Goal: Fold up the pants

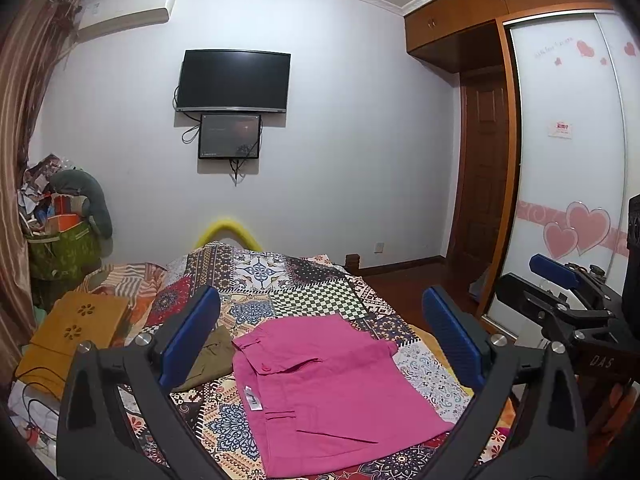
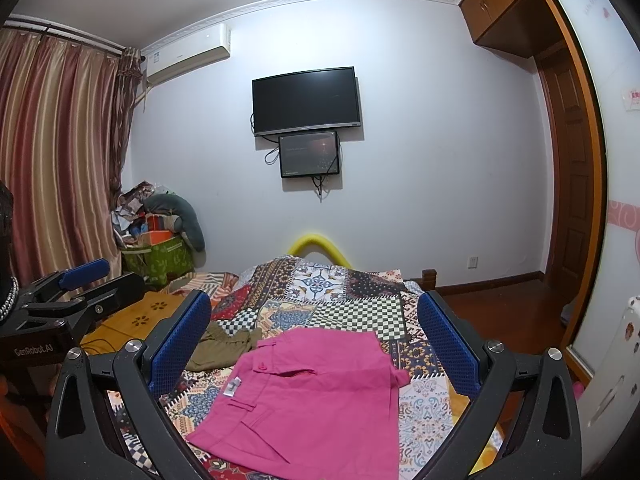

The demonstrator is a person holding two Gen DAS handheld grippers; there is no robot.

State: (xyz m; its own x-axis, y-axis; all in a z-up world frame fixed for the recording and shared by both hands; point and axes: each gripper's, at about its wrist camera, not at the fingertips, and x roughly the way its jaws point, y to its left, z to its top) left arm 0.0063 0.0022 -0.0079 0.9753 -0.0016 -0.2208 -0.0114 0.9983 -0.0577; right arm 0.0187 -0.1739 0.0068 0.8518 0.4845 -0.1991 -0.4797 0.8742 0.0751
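The pink pants (image 1: 332, 392) lie folded into a flat, compact stack on the near part of the bed (image 1: 320, 292), apparently already done, so the left tool (image 1: 320, 336) and right tool (image 2: 316, 340) hover above them, spread wide and empty. The stack's near edge is cut off, and an olive garment (image 1: 210, 356) to its left is half hidden behind a finger.
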